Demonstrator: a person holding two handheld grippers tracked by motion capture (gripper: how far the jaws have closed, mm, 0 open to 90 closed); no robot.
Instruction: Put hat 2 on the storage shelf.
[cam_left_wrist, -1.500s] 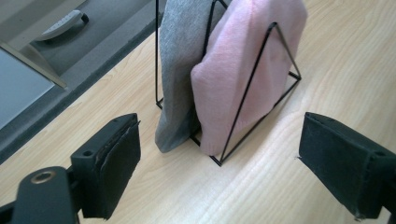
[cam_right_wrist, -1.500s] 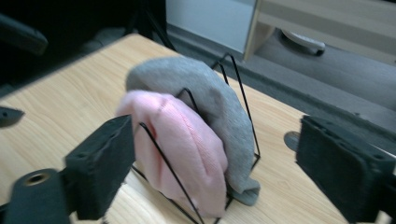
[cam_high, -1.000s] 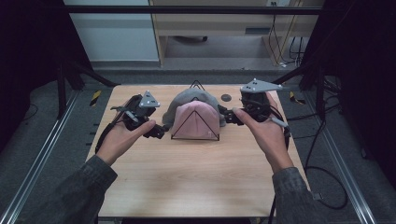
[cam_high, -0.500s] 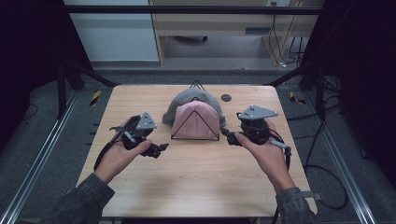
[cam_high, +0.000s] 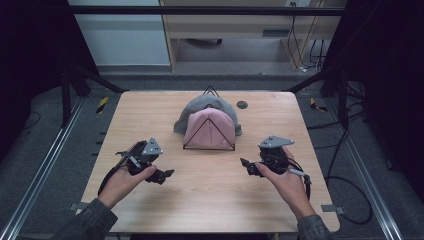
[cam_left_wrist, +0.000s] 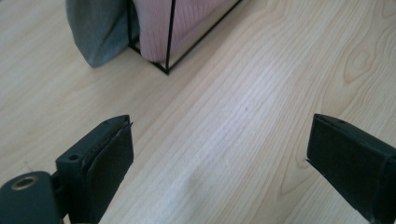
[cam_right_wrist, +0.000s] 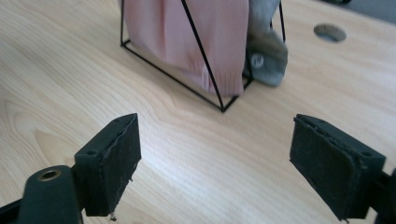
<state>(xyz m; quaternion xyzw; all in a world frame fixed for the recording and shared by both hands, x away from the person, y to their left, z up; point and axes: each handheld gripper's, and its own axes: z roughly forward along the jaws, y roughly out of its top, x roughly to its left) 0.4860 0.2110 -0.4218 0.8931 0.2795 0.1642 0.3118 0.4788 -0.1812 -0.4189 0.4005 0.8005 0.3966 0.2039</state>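
Nearest the person's edge of the desk (cam_high: 210, 210), bare light wood lay between the two forearms. Just beyond it the left gripper (cam_high: 161, 176) and the right gripper (cam_high: 246, 165) hung low over the board, well apart, tips turned toward each other. Both sets of jaws stood wide open with nothing between them; those of the right gripper had just been opening. Ahead of them ran a clear strip of wood up to the black wire stand (cam_high: 209, 148), a triangular frame set at mid-desk. Over it was draped a pink ribbed knit piece (cam_high: 210, 129), its lower hem hanging to the base bar. Behind it, touching, sat a grey knit piece (cam_high: 200, 106), rounded like a cap, perhaps bearing a small pale badge near its edge. Farther right was a round dark hole (cam_high: 242, 104) in the board. Open wood remained on both sides of the stand out to the rounded far corners.
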